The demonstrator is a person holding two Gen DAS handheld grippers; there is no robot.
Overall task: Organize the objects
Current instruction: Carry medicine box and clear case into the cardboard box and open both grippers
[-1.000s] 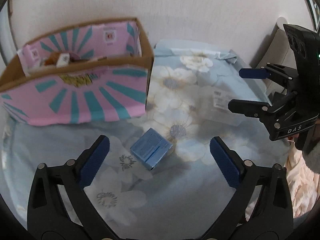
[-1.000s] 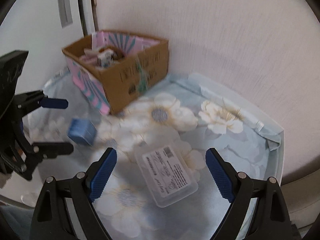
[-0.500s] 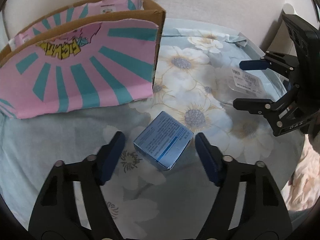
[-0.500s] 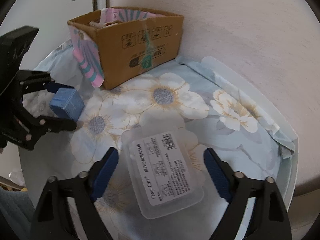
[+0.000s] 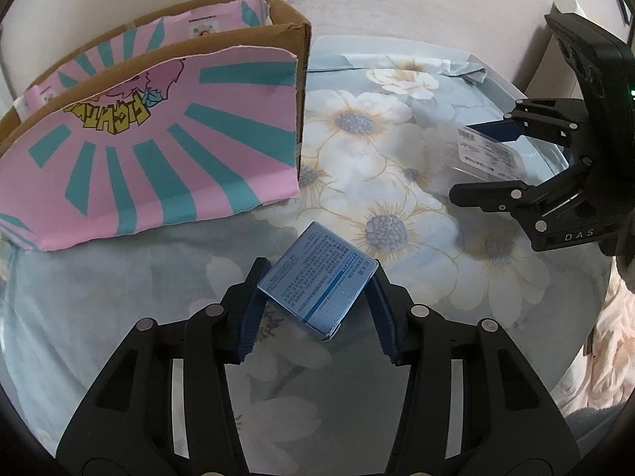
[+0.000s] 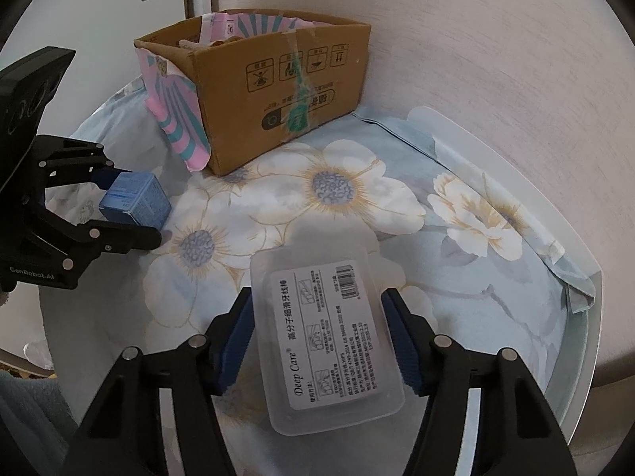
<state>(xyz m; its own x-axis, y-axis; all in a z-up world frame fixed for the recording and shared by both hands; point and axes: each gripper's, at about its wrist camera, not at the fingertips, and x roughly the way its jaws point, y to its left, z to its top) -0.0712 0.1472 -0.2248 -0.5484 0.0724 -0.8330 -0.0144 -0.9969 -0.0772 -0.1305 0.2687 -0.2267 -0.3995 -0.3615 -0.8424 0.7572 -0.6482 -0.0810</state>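
Observation:
A small blue box [image 5: 317,277] lies on the flowered cloth. My left gripper [image 5: 317,275] is closing on it, and both blue pads touch its sides. The right wrist view shows the same blue box [image 6: 135,202] inside the left gripper [image 6: 135,206]. A clear plastic case [image 6: 325,337] with a white label lies flat. My right gripper [image 6: 317,301] is closing around it, pads against its long sides. From the left wrist, the right gripper [image 5: 464,160] pinches that clear case [image 5: 484,154]. A cardboard box [image 5: 151,150] with pink and teal paper stands at the back.
The cardboard box [image 6: 278,79] holds several items and stands against the wall. The floral cloth [image 6: 325,186] covers a round white table whose rim [image 6: 575,357] curves along the right. A crumpled cloth corner [image 6: 575,289] lies near that rim.
Both grippers have come down to the cloth and their jaws have narrowed from wide open: the left onto the blue box, the right onto the clear case.

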